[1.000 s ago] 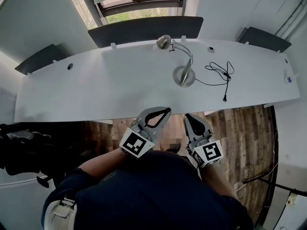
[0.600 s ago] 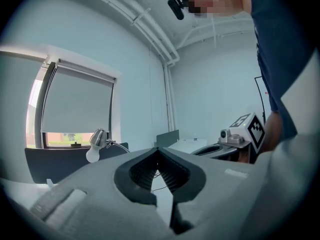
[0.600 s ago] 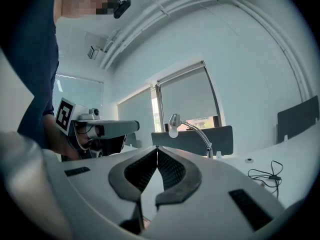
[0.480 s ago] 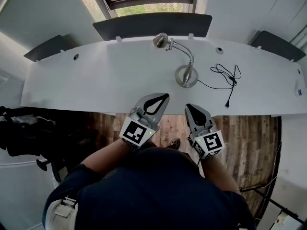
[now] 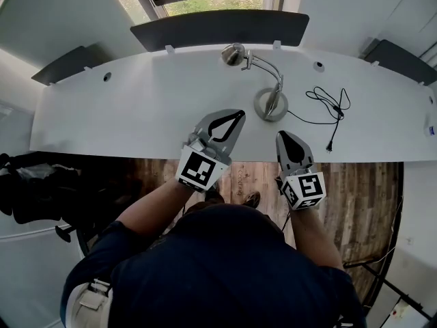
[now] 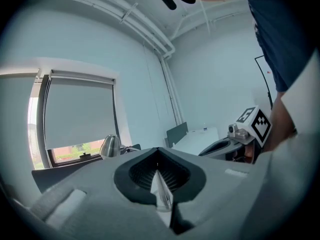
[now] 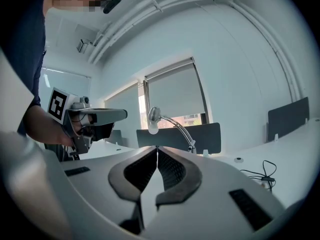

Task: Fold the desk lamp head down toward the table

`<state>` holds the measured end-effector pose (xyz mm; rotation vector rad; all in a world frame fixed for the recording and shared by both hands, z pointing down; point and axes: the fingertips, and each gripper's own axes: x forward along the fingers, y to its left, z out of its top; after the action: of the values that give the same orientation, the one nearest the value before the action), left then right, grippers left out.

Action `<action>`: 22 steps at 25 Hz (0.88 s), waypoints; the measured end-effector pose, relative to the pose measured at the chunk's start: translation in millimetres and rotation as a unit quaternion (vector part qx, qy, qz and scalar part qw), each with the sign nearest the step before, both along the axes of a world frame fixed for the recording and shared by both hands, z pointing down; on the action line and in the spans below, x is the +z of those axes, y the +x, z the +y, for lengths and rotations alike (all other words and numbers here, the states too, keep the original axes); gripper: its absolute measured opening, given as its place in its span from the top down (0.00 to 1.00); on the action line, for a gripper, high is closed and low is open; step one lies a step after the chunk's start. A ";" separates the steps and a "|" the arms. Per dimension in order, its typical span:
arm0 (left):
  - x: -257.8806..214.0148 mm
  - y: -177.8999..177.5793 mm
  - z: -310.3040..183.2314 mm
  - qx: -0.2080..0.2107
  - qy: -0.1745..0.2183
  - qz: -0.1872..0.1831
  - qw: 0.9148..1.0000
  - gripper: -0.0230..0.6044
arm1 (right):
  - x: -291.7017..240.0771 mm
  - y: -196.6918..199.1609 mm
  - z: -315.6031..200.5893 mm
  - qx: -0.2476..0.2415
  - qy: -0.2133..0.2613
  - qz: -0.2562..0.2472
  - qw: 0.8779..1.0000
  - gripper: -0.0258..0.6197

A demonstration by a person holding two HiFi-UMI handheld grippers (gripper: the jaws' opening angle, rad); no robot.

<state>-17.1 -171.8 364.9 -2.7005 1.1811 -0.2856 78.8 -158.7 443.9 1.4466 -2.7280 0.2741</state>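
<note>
A chrome desk lamp stands upright on the white desk (image 5: 130, 118), with its round base (image 5: 270, 105) near the middle and its curved neck reaching back left to the head (image 5: 233, 54). My left gripper (image 5: 234, 117) is shut and empty, its tip over the desk's front part, short of the lamp's base. Just at the front edge, right of it, my right gripper (image 5: 285, 138) is also shut on nothing. In the right gripper view the lamp head (image 7: 153, 116) rises above the shut jaw tips (image 7: 157, 149). The left gripper view shows the lamp head (image 6: 110, 146) left of its tips (image 6: 158, 152).
A black power cable (image 5: 329, 101) lies coiled on the desk right of the lamp base. Dark divider panels (image 5: 218, 29) line the desk's far edge below a window. A black chair (image 5: 34, 197) stands at the left over the wooden floor.
Both grippers have moved forward toward the desk; the left one now reaches over its front edge, and the right one has come up to the edge.
</note>
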 end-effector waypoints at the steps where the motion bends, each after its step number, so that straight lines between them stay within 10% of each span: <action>1: -0.7 -1.0 -5.6 -0.001 0.002 -0.002 1.000 0.95 | 2.1 -0.3 -5.4 0.005 -0.001 0.001 1.000 0.94; 22: -6.3 6.5 -88.3 -0.030 0.066 -0.133 0.988 0.84 | 77.3 3.4 -123.0 0.067 -0.049 0.068 0.994 0.76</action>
<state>-10.6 -260.2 358.6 -2.4256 1.1575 -0.5391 82.2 -281.7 521.2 1.5610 -2.4802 0.2970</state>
